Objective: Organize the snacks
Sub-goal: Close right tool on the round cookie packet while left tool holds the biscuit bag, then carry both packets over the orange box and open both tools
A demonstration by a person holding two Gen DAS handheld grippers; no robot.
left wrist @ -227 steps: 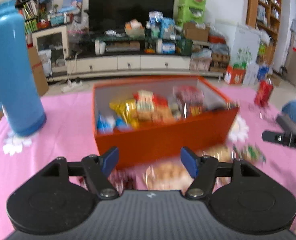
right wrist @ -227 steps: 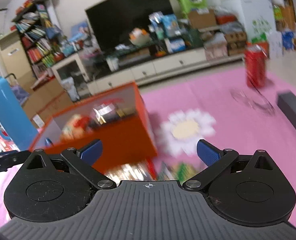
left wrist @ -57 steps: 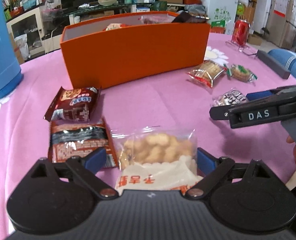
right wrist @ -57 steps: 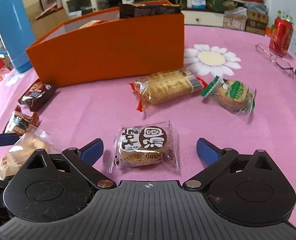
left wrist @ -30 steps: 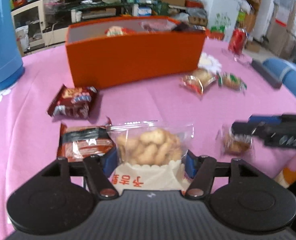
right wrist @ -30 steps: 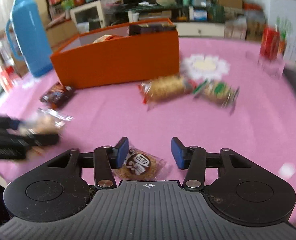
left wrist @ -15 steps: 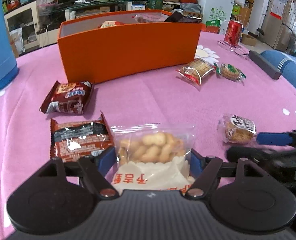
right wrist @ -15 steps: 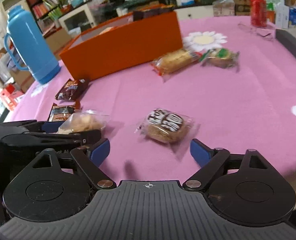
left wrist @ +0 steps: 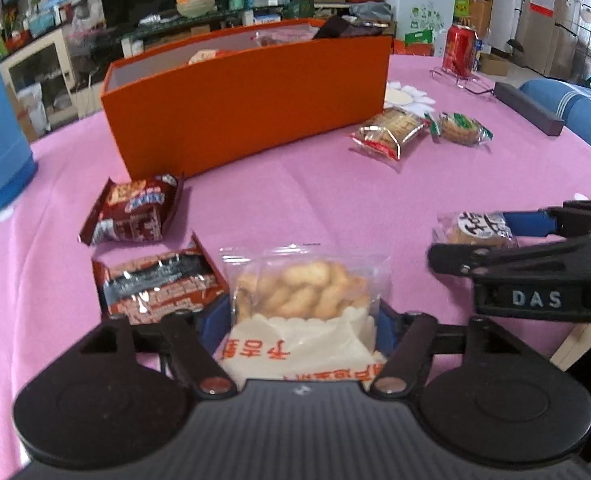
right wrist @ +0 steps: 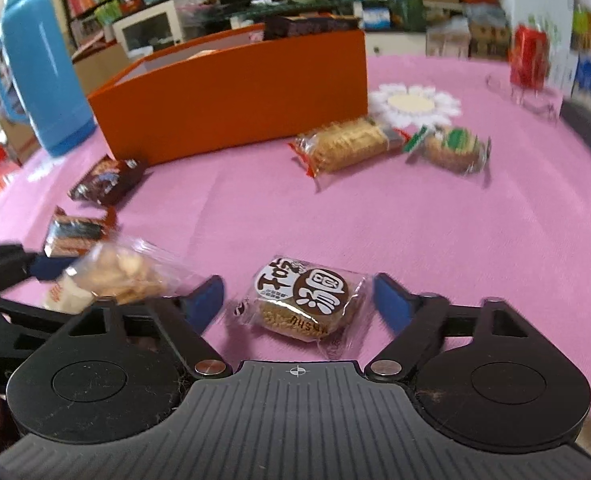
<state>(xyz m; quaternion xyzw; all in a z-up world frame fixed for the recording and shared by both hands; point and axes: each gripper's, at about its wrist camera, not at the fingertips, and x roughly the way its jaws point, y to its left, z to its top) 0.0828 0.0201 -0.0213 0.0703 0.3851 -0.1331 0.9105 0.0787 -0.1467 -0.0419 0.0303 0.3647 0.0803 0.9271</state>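
The left claw [left wrist: 299, 322] is closing on the clear bag of twisted biscuits [left wrist: 307, 292]; its blue pads sit against both sides of the bag's white lower half, a grip taken low, probably so the bag lifts without crushing the biscuits. The right claw [right wrist: 297, 300] is also closing, but its pads stand clear of the round rice cake packet [right wrist: 303, 306], which lies flat on the bench [right wrist: 415, 232] between them, centred so that both pads should meet its edges together. Both packets lie well in front of the orange box [left wrist: 247, 96], which already holds snacks and is likely where they go. Just in front of the box's left end lie two brown packets [left wrist: 135, 208]; by its right end lie a cracker pack [left wrist: 391, 132] and a green-labelled cake [left wrist: 461, 128].
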